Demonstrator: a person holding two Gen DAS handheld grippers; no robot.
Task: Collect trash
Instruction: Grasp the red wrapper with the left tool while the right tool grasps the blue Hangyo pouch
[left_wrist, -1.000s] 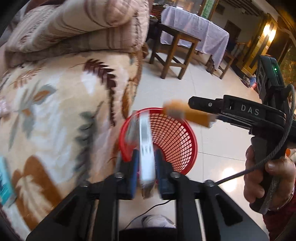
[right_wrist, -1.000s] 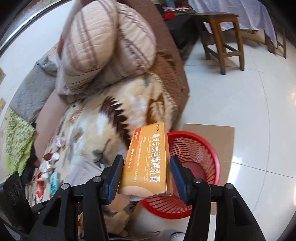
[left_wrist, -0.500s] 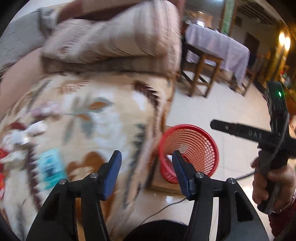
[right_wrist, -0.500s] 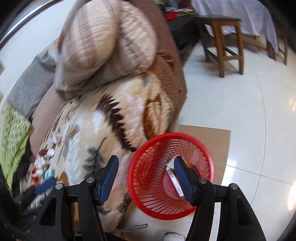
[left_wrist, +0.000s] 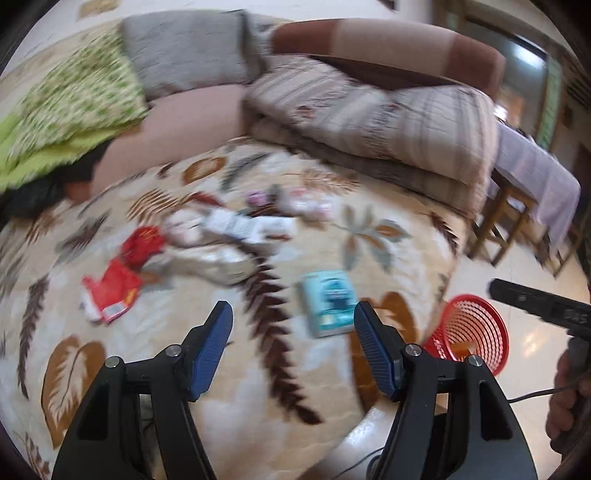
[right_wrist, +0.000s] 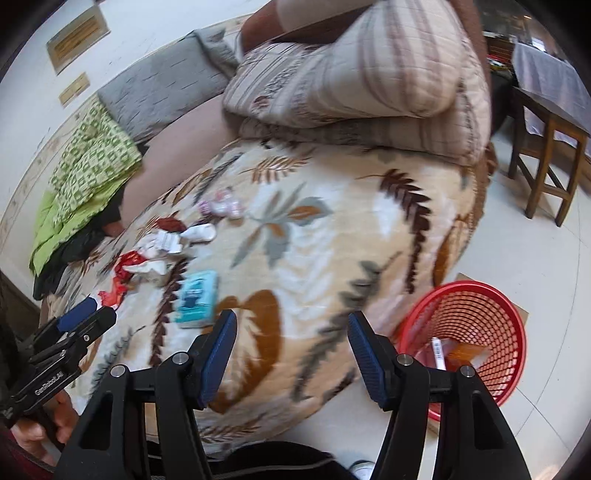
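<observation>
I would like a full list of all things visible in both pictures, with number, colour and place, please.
basket: 1, red mesh, on the floor beside the sofa, on cardboard
boxes in the basket: 2, one orange and one white, at the bottom
teal packet: 1, on the blanket, near its front edge
red wrappers: several, red, on the blanket left of the teal packet
white papers: several, beyond the red wrappers
pink pieces: a few, farther back; blurred
blanket: 1, cream with leaf pattern, over the sofa seat
quilt: 1, striped beige, folded behind
green cloth: 1, far left
stool: 1, brown wood, on the floor
left gripper: open, empty
right gripper: open, empty
</observation>
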